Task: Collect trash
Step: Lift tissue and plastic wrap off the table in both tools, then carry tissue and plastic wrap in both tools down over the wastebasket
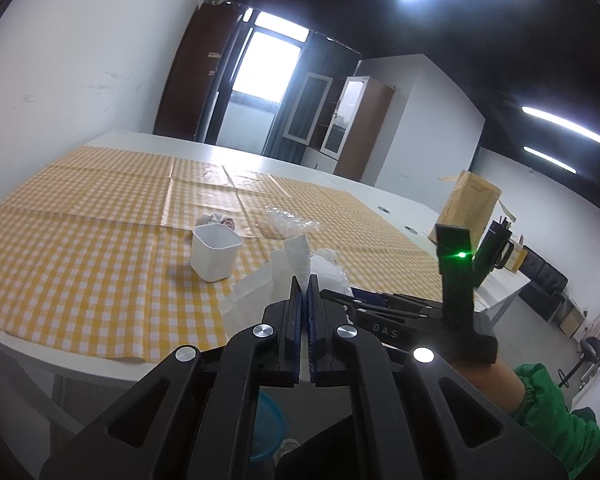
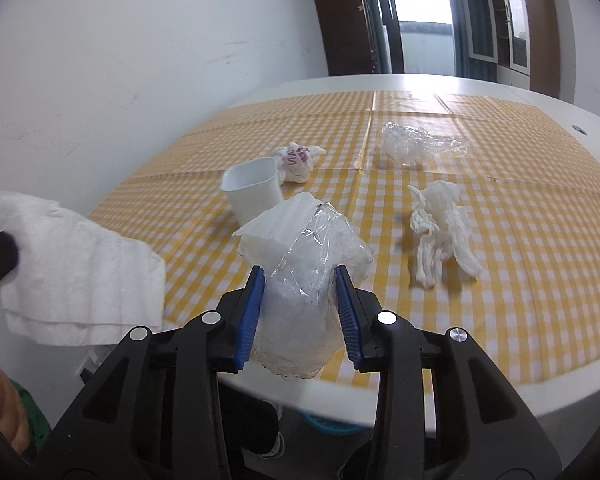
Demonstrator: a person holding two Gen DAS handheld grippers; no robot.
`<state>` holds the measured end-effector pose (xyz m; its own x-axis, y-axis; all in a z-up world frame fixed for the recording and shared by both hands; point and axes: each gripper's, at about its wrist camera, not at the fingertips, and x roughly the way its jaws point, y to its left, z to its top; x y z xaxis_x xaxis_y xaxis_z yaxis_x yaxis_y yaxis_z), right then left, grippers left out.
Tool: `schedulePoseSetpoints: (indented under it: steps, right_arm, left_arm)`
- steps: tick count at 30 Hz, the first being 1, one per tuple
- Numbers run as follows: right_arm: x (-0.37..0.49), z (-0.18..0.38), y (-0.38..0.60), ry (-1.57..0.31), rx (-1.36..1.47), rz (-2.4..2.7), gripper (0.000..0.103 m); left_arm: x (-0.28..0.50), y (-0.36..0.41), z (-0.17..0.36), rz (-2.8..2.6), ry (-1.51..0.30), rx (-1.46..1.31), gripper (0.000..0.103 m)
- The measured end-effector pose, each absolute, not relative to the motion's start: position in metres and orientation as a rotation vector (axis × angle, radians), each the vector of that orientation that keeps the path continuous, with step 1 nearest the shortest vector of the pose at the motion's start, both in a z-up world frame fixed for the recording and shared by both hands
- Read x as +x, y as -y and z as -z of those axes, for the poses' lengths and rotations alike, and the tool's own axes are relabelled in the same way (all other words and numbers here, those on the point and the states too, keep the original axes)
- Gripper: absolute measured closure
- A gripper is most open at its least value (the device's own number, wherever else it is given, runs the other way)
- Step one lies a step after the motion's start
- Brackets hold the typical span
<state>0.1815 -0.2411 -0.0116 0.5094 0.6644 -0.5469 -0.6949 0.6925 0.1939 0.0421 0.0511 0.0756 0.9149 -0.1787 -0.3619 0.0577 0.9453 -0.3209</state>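
Note:
My left gripper (image 1: 305, 283) is shut on a folded white paper napkin (image 1: 296, 258), which hangs at the left of the right wrist view (image 2: 76, 276). My right gripper (image 2: 302, 276) is shut on a crumpled clear plastic bag (image 2: 308, 252) with white tissue inside, held over the table's near edge. On the yellow checked cloth (image 2: 500, 280) lie a white plastic cup (image 2: 254, 192), a crumpled wrapper with red print (image 2: 296, 160), a wad of clear plastic (image 2: 420, 144) and a crumpled white tissue (image 2: 440, 228).
A blue basket (image 1: 266, 428) stands on the floor under the table's near edge. A brown paper bag (image 1: 468, 208) stands at the table's far right. A white wall runs along the left side. A green sleeve (image 1: 548, 408) is at the lower right.

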Motion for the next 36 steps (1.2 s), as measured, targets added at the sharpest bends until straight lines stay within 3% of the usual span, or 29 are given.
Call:
schedulePoseSetpoints:
  steps: [17, 26, 36]
  right_arm:
    - [0.088, 0.035, 0.314, -0.608, -0.04, -0.876, 0.069]
    - [0.069, 0.093, 0.315, -0.728, -0.077, -0.884, 0.069]
    - [0.101, 0.19, 0.291, -0.945, -0.071, -0.827, 0.069]
  left_arm:
    - [-0.005, -0.015, -0.047, 0.216, -0.461, -0.273, 0.101]
    - [0.003, -0.011, 0.006, 0.218, -0.584, -0.266, 0.101]
    - [0.047, -0.026, 0.104, 0.165, -0.732, -0.322, 0.101]
